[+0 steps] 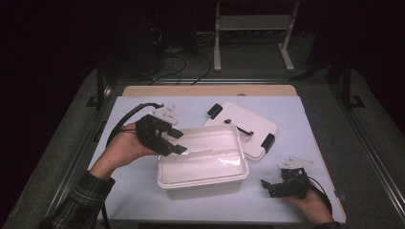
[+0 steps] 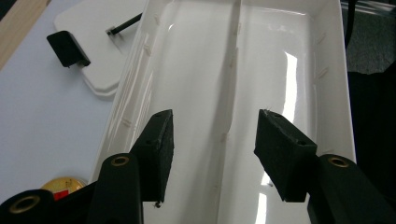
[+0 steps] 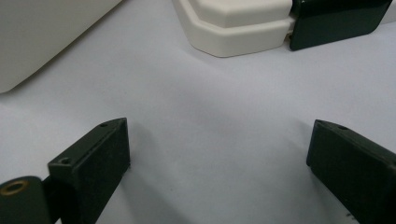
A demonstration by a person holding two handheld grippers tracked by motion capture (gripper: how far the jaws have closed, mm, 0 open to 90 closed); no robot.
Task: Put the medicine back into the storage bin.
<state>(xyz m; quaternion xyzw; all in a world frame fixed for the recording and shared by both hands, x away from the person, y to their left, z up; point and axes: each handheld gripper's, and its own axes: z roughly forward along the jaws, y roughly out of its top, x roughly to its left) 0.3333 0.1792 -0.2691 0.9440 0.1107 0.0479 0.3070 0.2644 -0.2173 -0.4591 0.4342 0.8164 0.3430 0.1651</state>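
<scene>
A white plastic box (image 1: 203, 162) stands empty mid-table, with a low ridge along its floor (image 2: 231, 93). Its white lid (image 1: 241, 129), with black latches (image 1: 268, 140), lies flat behind it to the right. My left gripper (image 1: 177, 141) hovers open over the box's left end, and the left gripper view shows it (image 2: 217, 126) with nothing between the pads above the box's inside. My right gripper (image 1: 267, 188) rests open low over the mat at the front right, pointing toward the box. In the right gripper view it (image 3: 219, 140) is empty, with the lid's corner (image 3: 233, 28) and a latch (image 3: 336, 21) ahead.
A pale mat (image 1: 143, 191) covers the table, with a wooden strip (image 1: 205, 90) along its far edge. A small yellow and red round thing (image 2: 63, 186) shows beside the box's outer wall. Dark floor, cables and a stand lie beyond the table.
</scene>
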